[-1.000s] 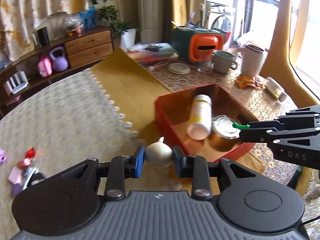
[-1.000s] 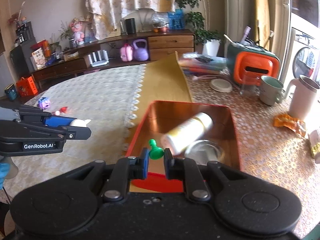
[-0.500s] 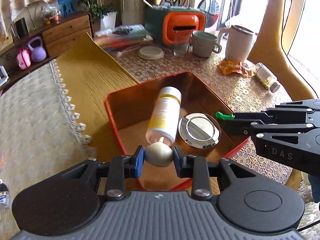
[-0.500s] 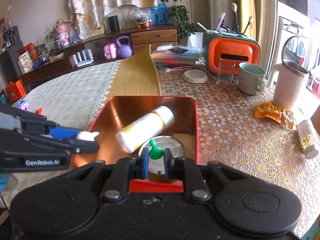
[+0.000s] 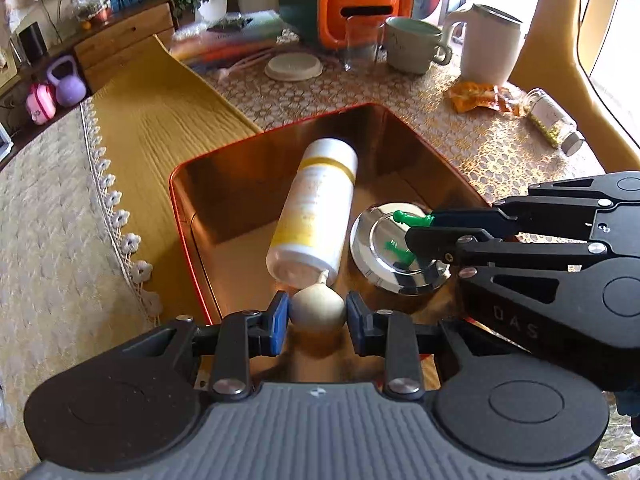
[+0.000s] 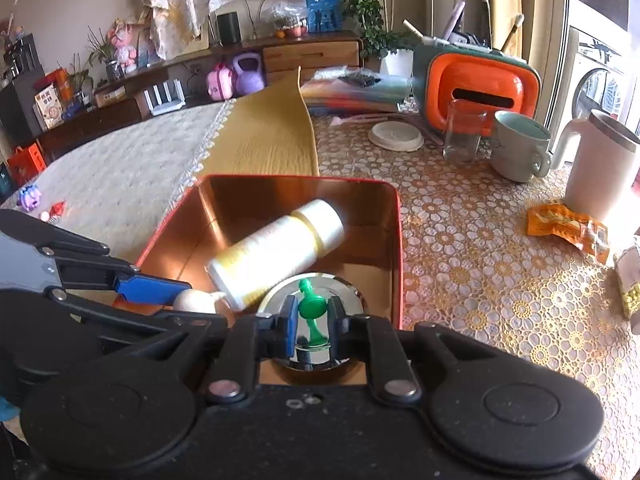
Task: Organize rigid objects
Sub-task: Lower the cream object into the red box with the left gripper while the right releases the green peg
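We hold cream bulb (image 5: 317, 312) clamped in left gripper (image 5: 317, 314) over red tin (image 5: 188, 216). Our right gripper (image 6: 312, 312) pinches green pawn (image 6: 311, 307) above chrome lid (image 5: 376, 240) beside bottle (image 5: 316, 208) inside tin.

Two grippers hang over one red tin (image 5: 188, 216): the left gripper (image 5: 317, 312) clamps one cream bulb (image 5: 317, 309), the right gripper (image 6: 312, 312) one green pin (image 6: 311, 307). Just ahead of the jaws, inside the tin, lie one white-and-yellow bottle (image 5: 316, 208) and one round chrome lid (image 5: 380, 248). Farther beyond them stand one orange-fronted box (image 6: 476, 84), one clear glass (image 6: 464, 130), one pale green mug (image 6: 520, 146), one white jug (image 6: 600, 168) and one flat cream disc (image 6: 396, 136). Two kettlebell-shaped items (image 6: 248, 74), one purple and one pink, sit at the far sideboard.
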`<state>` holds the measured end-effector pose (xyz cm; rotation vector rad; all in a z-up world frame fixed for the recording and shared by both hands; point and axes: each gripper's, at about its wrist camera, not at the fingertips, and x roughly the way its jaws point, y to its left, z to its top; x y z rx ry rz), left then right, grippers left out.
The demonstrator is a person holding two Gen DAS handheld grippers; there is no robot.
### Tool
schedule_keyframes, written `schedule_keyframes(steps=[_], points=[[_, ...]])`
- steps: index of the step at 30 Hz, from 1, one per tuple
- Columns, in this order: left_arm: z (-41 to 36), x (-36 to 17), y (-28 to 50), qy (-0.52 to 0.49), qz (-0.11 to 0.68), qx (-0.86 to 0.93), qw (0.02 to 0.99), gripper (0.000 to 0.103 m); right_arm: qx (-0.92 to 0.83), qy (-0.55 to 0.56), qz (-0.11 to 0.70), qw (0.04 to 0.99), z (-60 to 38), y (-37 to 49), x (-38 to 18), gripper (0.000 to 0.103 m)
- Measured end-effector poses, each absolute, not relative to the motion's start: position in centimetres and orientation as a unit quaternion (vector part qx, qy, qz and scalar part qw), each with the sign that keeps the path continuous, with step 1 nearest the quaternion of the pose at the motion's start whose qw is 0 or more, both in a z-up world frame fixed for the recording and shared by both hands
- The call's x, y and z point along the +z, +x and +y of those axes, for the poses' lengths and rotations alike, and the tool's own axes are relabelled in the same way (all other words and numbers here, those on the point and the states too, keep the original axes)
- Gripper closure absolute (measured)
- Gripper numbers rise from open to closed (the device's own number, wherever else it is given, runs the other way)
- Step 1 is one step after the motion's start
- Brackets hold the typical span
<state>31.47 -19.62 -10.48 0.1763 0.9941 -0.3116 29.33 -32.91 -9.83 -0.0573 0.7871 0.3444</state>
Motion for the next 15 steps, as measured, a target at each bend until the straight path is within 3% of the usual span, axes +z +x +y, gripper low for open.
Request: schedule_keyframes(steps=[15], points=[[-20.11,-11.55,31.83,0.090,0.489,-0.162,0.852,0.073,0.170,-0.037,0.392,0.903,-32.95,29.57,-10.49,0.087]])
